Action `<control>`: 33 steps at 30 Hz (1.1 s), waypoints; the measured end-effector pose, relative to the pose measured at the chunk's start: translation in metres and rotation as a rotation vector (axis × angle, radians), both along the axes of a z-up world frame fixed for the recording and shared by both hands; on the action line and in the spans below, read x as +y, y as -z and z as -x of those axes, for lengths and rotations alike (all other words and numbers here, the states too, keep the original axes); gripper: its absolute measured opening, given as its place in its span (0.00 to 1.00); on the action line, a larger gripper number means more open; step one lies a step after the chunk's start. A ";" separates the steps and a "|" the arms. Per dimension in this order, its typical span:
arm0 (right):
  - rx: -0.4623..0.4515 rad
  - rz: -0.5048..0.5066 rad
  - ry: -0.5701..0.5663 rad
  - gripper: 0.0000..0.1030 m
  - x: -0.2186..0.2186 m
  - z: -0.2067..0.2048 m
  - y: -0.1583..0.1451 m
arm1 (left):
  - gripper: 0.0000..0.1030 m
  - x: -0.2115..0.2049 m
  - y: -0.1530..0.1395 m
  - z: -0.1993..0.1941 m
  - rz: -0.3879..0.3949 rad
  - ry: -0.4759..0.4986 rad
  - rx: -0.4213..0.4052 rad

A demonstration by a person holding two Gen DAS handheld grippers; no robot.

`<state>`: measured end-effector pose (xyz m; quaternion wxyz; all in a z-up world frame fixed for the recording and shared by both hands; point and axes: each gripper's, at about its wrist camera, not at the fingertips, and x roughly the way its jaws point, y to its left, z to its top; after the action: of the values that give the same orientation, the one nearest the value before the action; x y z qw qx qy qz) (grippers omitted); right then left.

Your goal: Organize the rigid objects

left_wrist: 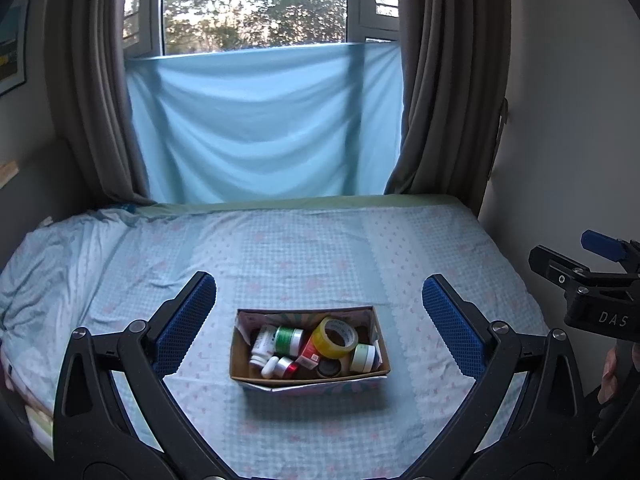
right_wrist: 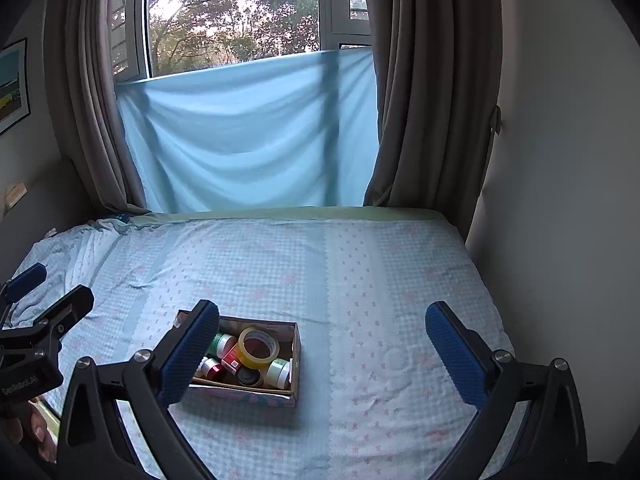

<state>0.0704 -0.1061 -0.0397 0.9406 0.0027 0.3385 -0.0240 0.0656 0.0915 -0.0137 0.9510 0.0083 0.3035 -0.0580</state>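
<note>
Above the box (left_wrist: pixel 310 376), both tools (left_wrist: pixel 319 322) (right_wrist: pixel 322 354) hover agape.

Bed (left_wrist: pixel 460 240) spread with a pale blue checked sheet (left_wrist: pixel 304 256) dotted with small pink motifs, rumpled at the far left. One open cardboard box (left_wrist: pixel 240 364) standing directly on the sheet near the front edge, nothing else resting on it

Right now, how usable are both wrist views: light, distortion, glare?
Left wrist: dim, bluish indoor light, window blown out, strong fisheye bend at edges, box contents sharp. Right wrist: same backlight, dark vignette corners, one finger hides the box's left side.
</note>
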 end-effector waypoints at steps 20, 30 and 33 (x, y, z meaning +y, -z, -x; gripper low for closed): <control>-0.017 0.007 -0.012 1.00 0.000 -0.001 -0.005 | 1.00 0.004 -0.004 0.006 -0.002 -0.015 -0.021; -0.018 0.007 -0.011 1.00 0.000 -0.001 -0.004 | 1.00 0.006 -0.005 0.007 -0.010 -0.025 -0.024; -0.018 0.007 -0.011 1.00 0.000 -0.001 -0.004 | 1.00 0.007 -0.005 0.006 -0.028 -0.036 -0.024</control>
<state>0.0710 -0.1059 -0.0352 0.9437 -0.0021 0.3301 -0.0201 0.0599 0.0980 -0.0091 0.9552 0.0169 0.2930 -0.0367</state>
